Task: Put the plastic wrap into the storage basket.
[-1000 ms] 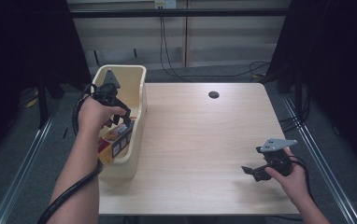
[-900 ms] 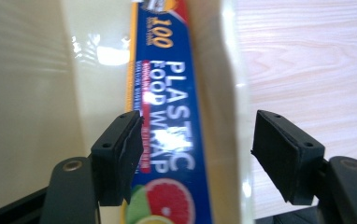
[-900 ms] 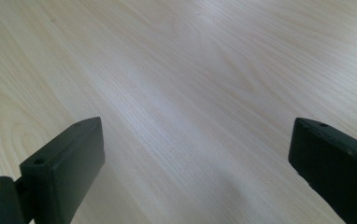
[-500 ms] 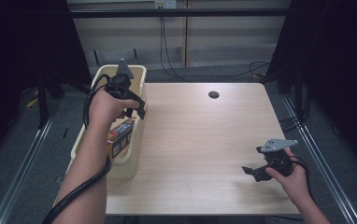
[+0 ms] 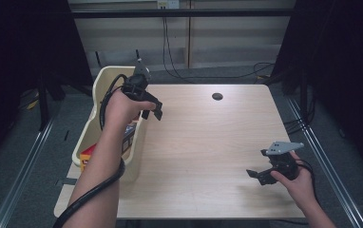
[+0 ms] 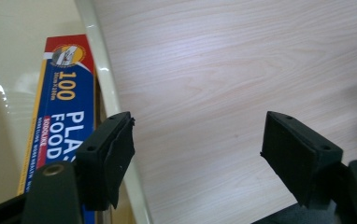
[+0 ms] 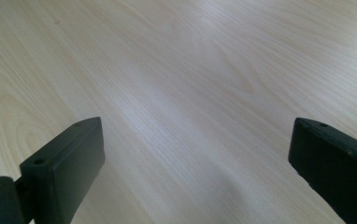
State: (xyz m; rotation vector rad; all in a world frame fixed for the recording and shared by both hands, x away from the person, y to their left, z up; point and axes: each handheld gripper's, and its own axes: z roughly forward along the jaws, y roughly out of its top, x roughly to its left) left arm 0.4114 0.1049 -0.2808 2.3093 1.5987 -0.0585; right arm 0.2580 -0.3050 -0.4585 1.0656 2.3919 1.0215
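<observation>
1. High view: wooden table (image 5: 208, 147) with a small dark hole (image 5: 217, 96) near its far edge, and a cream plastic bin (image 5: 104, 78) standing at the table's left edge.
2. High view: the left gripper (image 5: 152, 109) is held in the person's left hand above the bin's inner rim and the table's left edge, with its cable looping back along the forearm. Its jaws have just been opening and nothing is between them.
3. High view: a box (image 5: 128, 137) lies inside the bin, partly hidden under the left forearm; a red and yellow corner of it shows toward the near end of the bin.
4. High view: the right gripper (image 5: 260, 175) sits low over the near right part of the table, well apart from the bin, with its jaws spread and empty.
5. Left gripper view: the two black jaws stand a moderate way apart with only bare wood between them. The box (image 6: 67, 116), blue with a red end and white lettering, lies along the bin's wall (image 6: 103, 74), just beside the left jaw and not touching it.
6. Right gripper view: the jaws are wide apart over plain table wood (image 7: 190, 93), holding nothing.
</observation>
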